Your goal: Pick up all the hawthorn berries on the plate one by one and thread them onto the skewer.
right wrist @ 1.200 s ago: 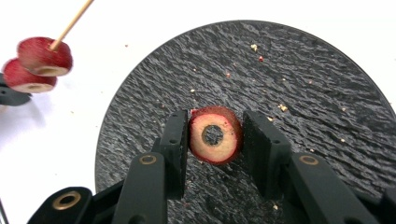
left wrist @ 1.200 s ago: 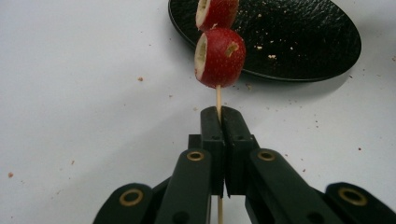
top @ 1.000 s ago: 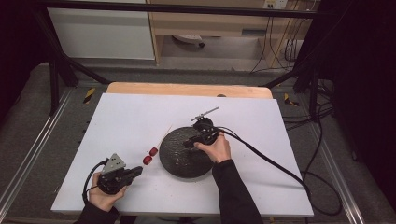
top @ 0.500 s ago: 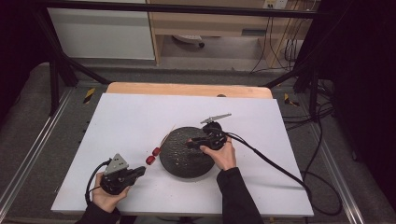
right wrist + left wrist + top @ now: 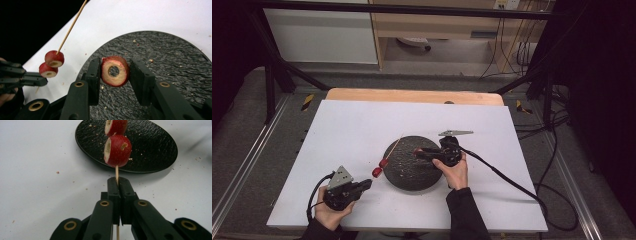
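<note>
The left gripper [image 5: 117,185] clamps the skewer [image 5: 116,171], two fruit pieces [image 5: 117,150] threaded on it beside the plate [image 5: 412,172] rim. The right gripper [image 5: 114,72] grips a cored fruit slice [image 5: 115,71] over the plate. Open white table [image 5: 362,125] surrounds them; the skewer tip [image 5: 398,141] apparently overhangs the plate.

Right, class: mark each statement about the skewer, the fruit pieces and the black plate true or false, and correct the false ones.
1. The left gripper is shut on the skewer. True.
2. Four fruit pieces sit on the skewer. False: two fruit pieces.
3. The right gripper holds a cored fruit slice. True.
4. The plate is white. False: black, on a white table.
</note>
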Action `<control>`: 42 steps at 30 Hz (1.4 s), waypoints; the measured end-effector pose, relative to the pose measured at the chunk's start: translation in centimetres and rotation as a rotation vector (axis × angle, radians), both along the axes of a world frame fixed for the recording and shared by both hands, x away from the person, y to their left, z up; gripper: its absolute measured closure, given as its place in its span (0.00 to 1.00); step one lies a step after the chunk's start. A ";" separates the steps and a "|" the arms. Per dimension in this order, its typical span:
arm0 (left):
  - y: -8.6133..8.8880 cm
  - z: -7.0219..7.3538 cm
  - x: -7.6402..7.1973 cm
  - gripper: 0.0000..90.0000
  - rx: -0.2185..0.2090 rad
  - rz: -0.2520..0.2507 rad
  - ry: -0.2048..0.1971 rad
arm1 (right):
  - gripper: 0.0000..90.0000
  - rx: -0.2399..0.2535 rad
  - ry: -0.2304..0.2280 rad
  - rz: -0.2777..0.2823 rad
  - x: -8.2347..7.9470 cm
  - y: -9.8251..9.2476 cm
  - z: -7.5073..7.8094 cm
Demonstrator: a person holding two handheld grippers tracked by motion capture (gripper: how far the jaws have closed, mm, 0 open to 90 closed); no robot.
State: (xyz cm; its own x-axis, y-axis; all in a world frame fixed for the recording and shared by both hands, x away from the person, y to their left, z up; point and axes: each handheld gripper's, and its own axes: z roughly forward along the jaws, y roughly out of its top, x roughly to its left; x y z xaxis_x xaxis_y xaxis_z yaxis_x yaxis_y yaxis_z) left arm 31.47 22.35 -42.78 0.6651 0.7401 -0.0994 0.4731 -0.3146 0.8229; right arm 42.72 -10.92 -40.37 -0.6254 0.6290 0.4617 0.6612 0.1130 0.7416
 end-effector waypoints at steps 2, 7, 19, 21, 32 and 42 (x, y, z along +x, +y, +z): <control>-0.1 0.0 0.0 0.98 -0.002 0.004 0.001 | 0.70 0.026 -0.009 -0.018 -0.1 -0.2 -0.2; -0.3 0.0 -0.1 0.98 -0.007 0.006 0.003 | 0.70 0.083 -0.035 -0.058 -0.4 -0.7 -0.5; -1.5 0.1 -0.4 0.98 -0.021 0.011 -0.007 | 0.70 0.206 -0.104 -0.144 -1.0 -1.3 -0.8; -1.7 0.2 -0.3 0.98 -0.027 0.012 -0.006 | 0.70 0.225 -0.117 -0.156 -1.0 -1.3 -0.6; -3.0 0.9 -0.3 0.98 -0.035 0.002 -0.025 | 0.70 0.332 -0.178 -0.226 -1.1 -1.6 0.4; -3.7 1.2 -0.3 0.98 -0.043 0.003 -0.038 | 0.70 0.387 -0.211 -0.263 -1.0 -2.2 1.4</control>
